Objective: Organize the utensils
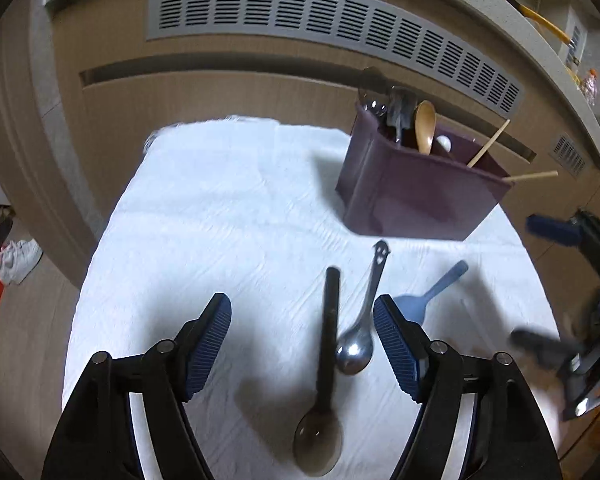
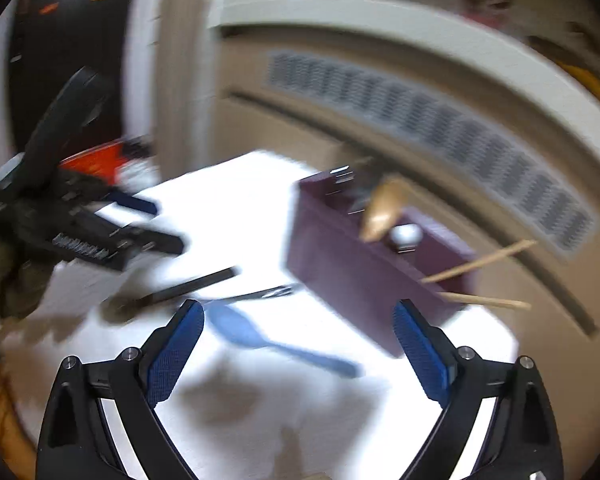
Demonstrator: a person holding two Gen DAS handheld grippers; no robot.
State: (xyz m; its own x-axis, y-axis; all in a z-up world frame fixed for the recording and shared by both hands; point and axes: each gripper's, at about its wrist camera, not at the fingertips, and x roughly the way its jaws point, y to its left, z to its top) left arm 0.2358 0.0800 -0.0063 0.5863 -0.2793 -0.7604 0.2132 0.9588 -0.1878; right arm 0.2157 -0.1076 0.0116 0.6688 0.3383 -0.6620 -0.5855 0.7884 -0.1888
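Spoons lie loose on the white cloth: dark ladle-spoon, steel spoon, blue spoon, all near of the maroon caddy holding sorted utensils. Left gripper gapes empty over the pair, likely lining up; right gripper open, empty.

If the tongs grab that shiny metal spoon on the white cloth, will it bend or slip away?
The metal spoon looks like solid steel, so it probably stays stiff. Its polished surface may be slippery, though the left tongs have ribbed blue pads that should help. It lies flat against the black spoon, so a grab might nudge that one too.
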